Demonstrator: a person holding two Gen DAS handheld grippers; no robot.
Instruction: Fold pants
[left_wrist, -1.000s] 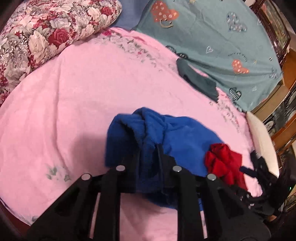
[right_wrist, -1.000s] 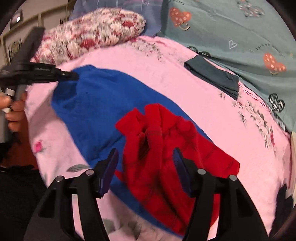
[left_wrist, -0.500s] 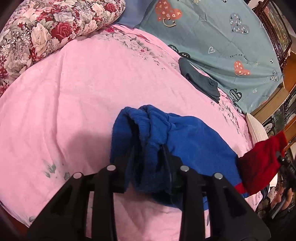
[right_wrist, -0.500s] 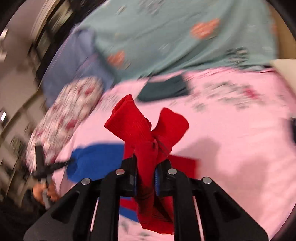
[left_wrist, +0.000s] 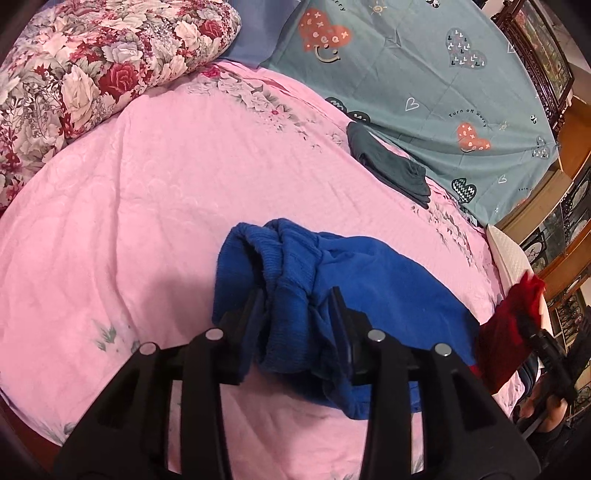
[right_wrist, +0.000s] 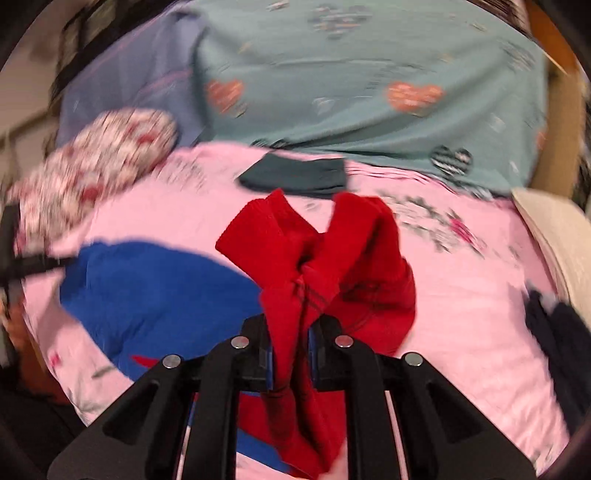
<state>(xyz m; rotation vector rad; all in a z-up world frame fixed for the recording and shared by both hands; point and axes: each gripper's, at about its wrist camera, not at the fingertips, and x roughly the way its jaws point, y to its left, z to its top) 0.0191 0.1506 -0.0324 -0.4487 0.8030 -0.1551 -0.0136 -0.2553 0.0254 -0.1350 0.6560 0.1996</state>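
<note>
A pink bedspread (left_wrist: 155, 192) with faint floral print covers the bed and fills most of both views. Along its far edge lies a teal sheet (left_wrist: 436, 74) printed with hearts, and at the far left sits a rolled floral quilt (left_wrist: 92, 62). No box, basket or other container shows; everything lies straight on the bedspread.

The pants (left_wrist: 388, 291), blue with a red end part, stretch across the near side of the bed between the two tools. The blue part rests on the bedspread, bunched into thick ribbed folds at the left end. The red part (right_wrist: 325, 258) is lifted clear of the bedspread at the right end, its ends flaring out above the grip.

A folded dark grey garment (left_wrist: 391, 168) lies well apart from the pants, near the teal sheet's edge. A dark navy cloth (right_wrist: 554, 332) sits at the right rim of the right wrist view, too blurred to identify.

The left gripper (left_wrist: 297, 306) has just been widening its jaws; the bunched blue folds sit between them, and I cannot tell whether the pads press the cloth. The right gripper (right_wrist: 290, 354) stands narrow, its jaws pinched tight on the red part of the pants.
</note>
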